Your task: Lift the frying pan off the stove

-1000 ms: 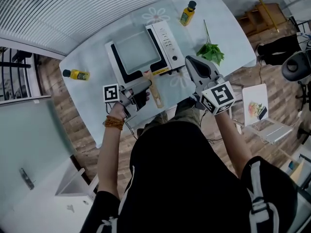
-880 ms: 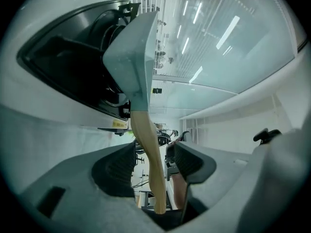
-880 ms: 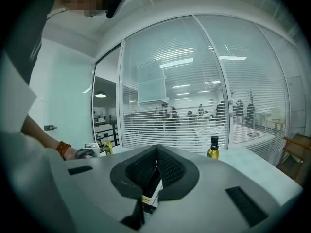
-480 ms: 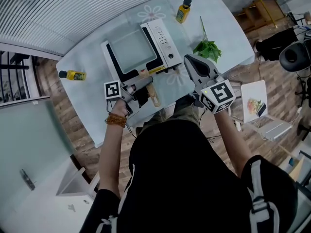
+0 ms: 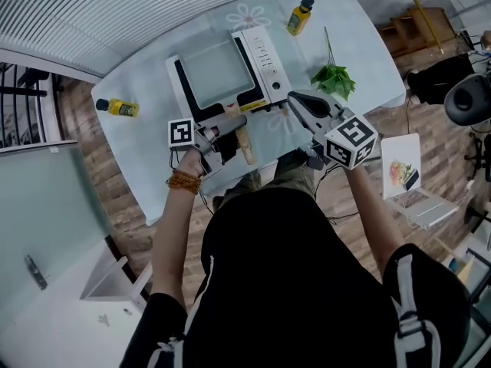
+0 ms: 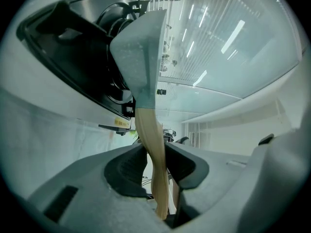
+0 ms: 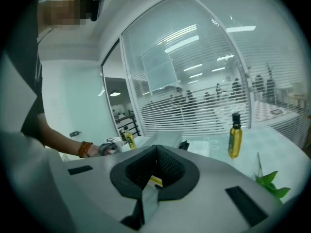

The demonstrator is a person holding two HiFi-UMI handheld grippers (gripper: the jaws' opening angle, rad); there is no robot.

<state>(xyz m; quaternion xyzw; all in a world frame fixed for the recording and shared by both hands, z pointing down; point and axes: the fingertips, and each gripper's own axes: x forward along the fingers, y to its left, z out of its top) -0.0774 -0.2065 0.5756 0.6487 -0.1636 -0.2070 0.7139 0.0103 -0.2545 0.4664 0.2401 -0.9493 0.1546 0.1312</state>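
1. While the square frying pan (image 5: 217, 71) sits flat on the black top of the white stove (image 5: 265, 58), its wooden handle (image 5: 245, 147) reaches past the stove's near edge toward the person.
2. The left gripper (image 5: 235, 123) has just been closing its jaws, and the two pads clamp that wooden handle from both sides, a little way back from where it joins the pan.
3. The right gripper (image 5: 296, 98) hovers just to the right of the handle, near the stove's front corner, with its jaws pressed together and nothing held.
4. On the pale table (image 5: 368, 52), one yellow bottle (image 5: 298, 16) stands beyond the stove, another yellow bottle (image 5: 117, 107) lies to the stove's left, and a sprig of greens (image 5: 333, 80) lies to its right.
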